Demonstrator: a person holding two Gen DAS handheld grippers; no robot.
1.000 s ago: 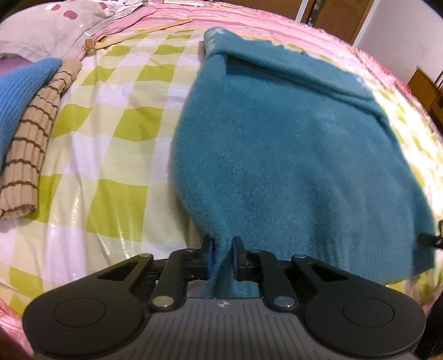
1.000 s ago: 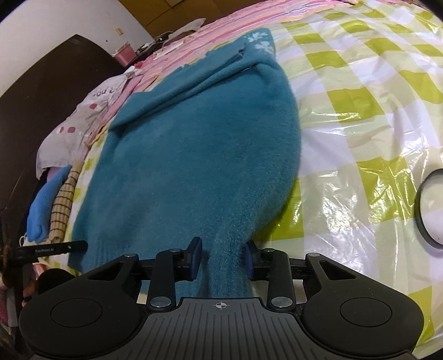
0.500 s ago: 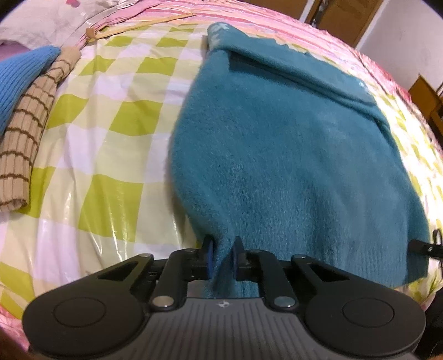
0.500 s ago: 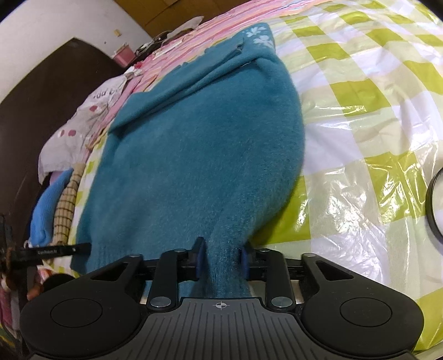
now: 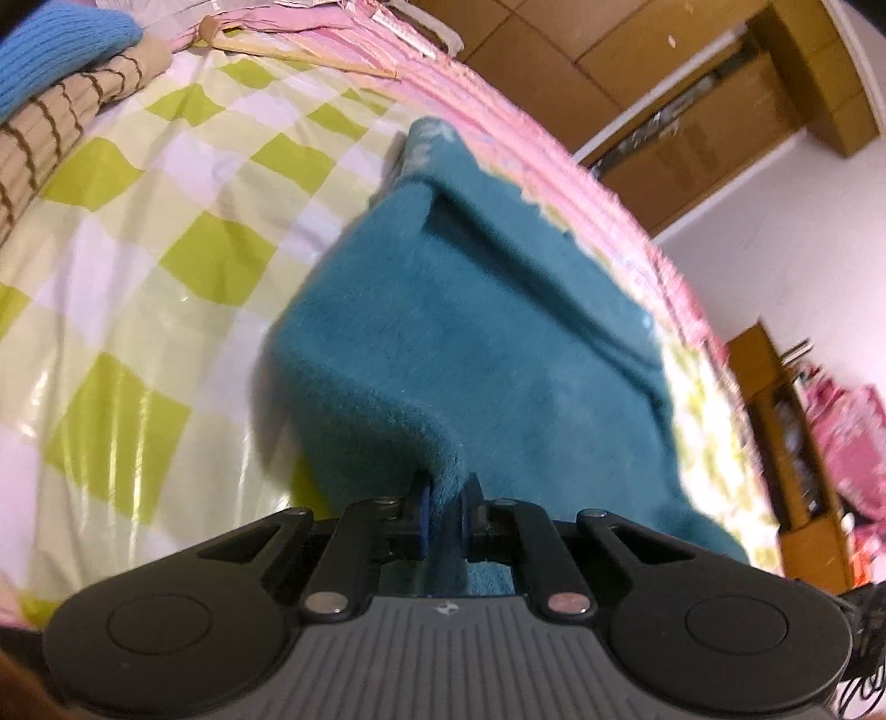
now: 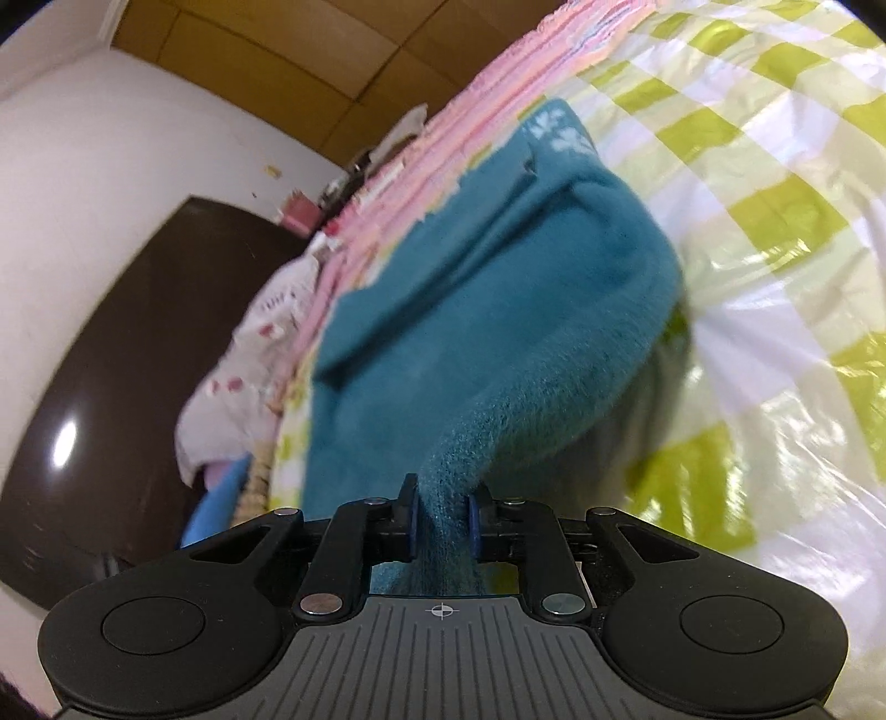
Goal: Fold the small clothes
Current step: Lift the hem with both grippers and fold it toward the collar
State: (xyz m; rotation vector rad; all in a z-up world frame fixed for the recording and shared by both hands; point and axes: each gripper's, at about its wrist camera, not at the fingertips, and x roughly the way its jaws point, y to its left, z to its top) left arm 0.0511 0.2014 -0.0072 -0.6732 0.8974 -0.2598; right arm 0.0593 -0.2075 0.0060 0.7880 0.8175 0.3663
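Observation:
A fuzzy teal sweater [image 5: 498,332] lies spread on the green-and-white checked bed cover [image 5: 138,277], its sleeves folded across the far end. My left gripper [image 5: 446,498] is shut on the near left corner of the hem, which rises off the cover in a ridge. In the right wrist view the same sweater [image 6: 470,310] runs away from me, and my right gripper [image 6: 440,501] pinches a bunched near corner; its jaws are closing with the fabric between the pads. Both corners hang lifted above the cover [image 6: 775,221].
A striped beige garment [image 5: 50,133] and a blue knit [image 5: 50,39] lie at the far left of the bed. Pink bedding [image 5: 498,111] edges the far side. Wooden wardrobes [image 5: 609,66] and a shelf [image 5: 786,443] stand behind. A dark headboard [image 6: 111,360] and a spotted pillow [image 6: 243,354] are left.
Both grippers have risen and tilted, pulling the sweater's near corners up off the cover. The right jaws have narrowed on the fabric. More wall and wardrobe show now.

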